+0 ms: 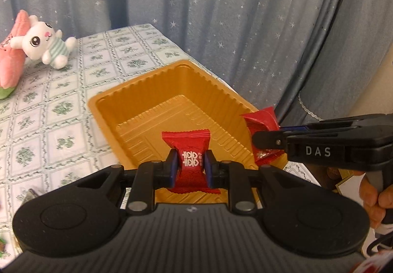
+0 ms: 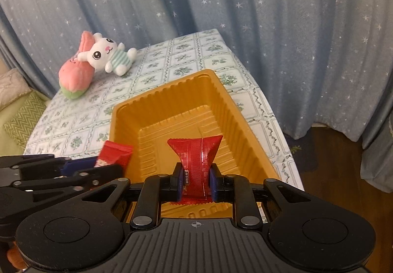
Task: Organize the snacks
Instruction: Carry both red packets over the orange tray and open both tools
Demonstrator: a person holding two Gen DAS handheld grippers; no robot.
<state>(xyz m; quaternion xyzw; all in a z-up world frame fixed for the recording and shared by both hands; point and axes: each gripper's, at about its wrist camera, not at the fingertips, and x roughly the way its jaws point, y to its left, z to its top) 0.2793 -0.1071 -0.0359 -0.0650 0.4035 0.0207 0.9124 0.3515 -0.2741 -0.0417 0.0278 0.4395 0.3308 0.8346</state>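
A gold plastic tray (image 1: 147, 91) (image 2: 226, 101) with ribbed walls sits on the patterned tablecloth, nothing lying in it. My left gripper (image 1: 190, 167) is shut on a red snack packet (image 1: 188, 144) with white characters, held over the tray's near end. My right gripper (image 2: 197, 180) is shut on another red snack packet (image 2: 196, 150), also over the tray's near end. In the left wrist view the right gripper (image 1: 266, 141) comes in from the right with its packet (image 1: 261, 120) at the tray's right rim. In the right wrist view the left gripper (image 2: 98, 166) shows at the left with its packet (image 2: 115, 153).
A white plush rabbit on a pink peach cushion (image 1: 36, 44) (image 2: 98, 56) lies at the table's far left. A blue starry curtain (image 1: 221, 15) hangs behind. The table edge (image 2: 277, 130) drops to a wooden floor on the right. A small wrapper (image 1: 30, 195) lies near left.
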